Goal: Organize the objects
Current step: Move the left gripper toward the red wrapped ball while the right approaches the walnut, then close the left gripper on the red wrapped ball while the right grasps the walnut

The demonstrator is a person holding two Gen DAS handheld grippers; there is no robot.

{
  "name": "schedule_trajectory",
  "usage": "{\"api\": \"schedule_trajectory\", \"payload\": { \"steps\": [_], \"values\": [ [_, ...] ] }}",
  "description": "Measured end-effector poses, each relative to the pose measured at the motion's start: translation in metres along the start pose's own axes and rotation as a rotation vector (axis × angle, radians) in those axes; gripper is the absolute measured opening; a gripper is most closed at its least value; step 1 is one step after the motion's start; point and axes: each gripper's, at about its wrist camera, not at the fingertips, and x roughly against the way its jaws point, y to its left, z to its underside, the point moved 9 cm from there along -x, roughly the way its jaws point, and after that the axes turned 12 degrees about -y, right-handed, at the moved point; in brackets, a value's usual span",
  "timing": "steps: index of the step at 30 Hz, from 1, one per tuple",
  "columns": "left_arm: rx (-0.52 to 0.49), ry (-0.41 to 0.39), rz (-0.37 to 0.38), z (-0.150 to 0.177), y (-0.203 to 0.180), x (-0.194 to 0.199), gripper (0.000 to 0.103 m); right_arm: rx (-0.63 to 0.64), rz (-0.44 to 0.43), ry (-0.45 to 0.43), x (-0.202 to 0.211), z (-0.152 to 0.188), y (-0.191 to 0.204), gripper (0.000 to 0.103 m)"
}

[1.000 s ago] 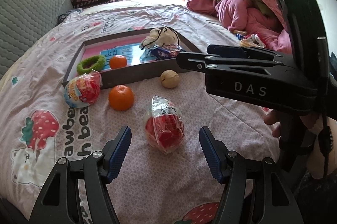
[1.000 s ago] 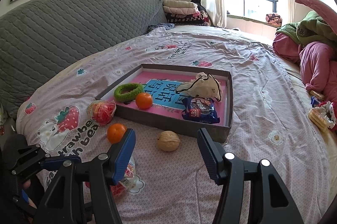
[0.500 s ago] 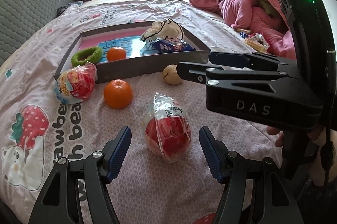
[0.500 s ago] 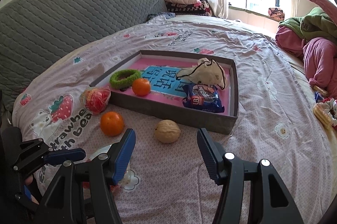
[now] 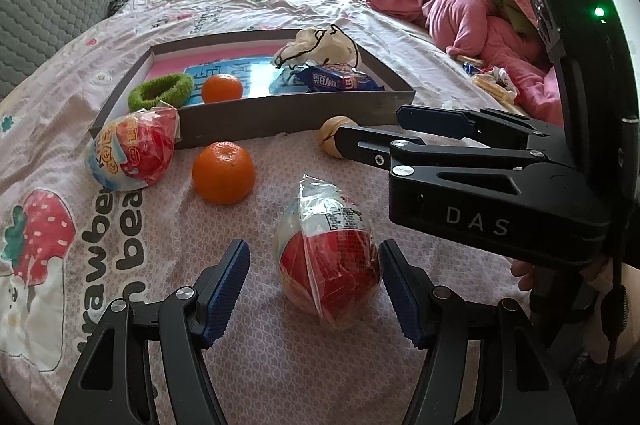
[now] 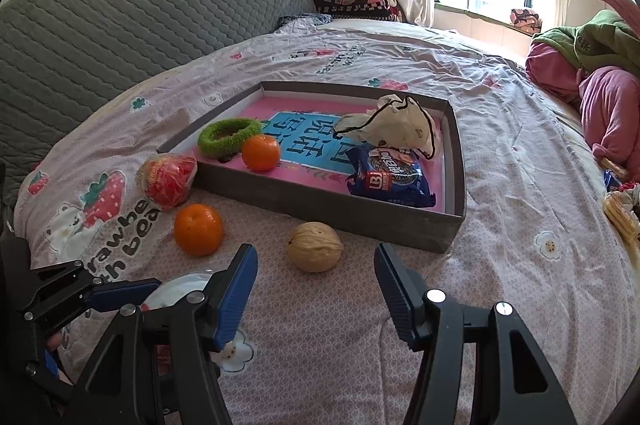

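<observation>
- Between the left hand-held gripper (image 5: 314, 289) jaws: the wrapped red snack (image 5: 330, 257), lying on the bed (image 5: 280, 365). Jaws apart, blue pads either side of it; right pad looks just beside the wrapper, left pad clear. No squeeze visible.
- Snack's long axis runs roughly away from the camera, twisted wrapper end toward the box, fat red end nearest the gripper. Pads would close across the short width, which looks like the right way to take it.
- Left of it and further off on the bed: second wrapped snack (image 5: 134, 149) touching the box's near wall, then an orange (image 5: 223, 172) just beside it. Both well outside the left jaws.
- Box (image 5: 280, 121) sits straight ahead beyond these. It already holds a green ring (image 5: 162, 93), another orange (image 5: 222, 88), a cloth (image 5: 320, 45) and a blue packet (image 5: 338, 81).
- Right hand-held gripper (image 6: 316, 299): jaws apart, nothing between them. Walnut (image 6: 315, 246) lies just ahead of the tips, roughly centred on the gap, near the box's front wall.
- Judgement: left arm is nearer the red snack, right arm nearer the walnut. Each has its own target dead ahead; the left one is closer to closing.
- Risk: crinkly wrapper may slip on closing.
</observation>
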Motion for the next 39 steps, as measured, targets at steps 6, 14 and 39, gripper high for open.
{"api": "schedule_trajectory", "payload": {
  "steps": [6, 14, 39],
  "values": [
    [-0.006, -0.004, 0.011, 0.001, 0.000, -0.006, 0.068, -0.017, -0.001, 0.014, -0.013, 0.002, -0.002, 0.060],
    [0.029, -0.022, 0.044, -0.004, 0.001, -0.010, 0.068, 0.001, 0.001, 0.041, -0.031, 0.008, -0.001, 0.051],
    [0.028, -0.030, 0.080, -0.004, -0.006, -0.017, 0.055, -0.048, -0.028, 0.050, -0.038, 0.012, -0.006, 0.036]
  ]
}}
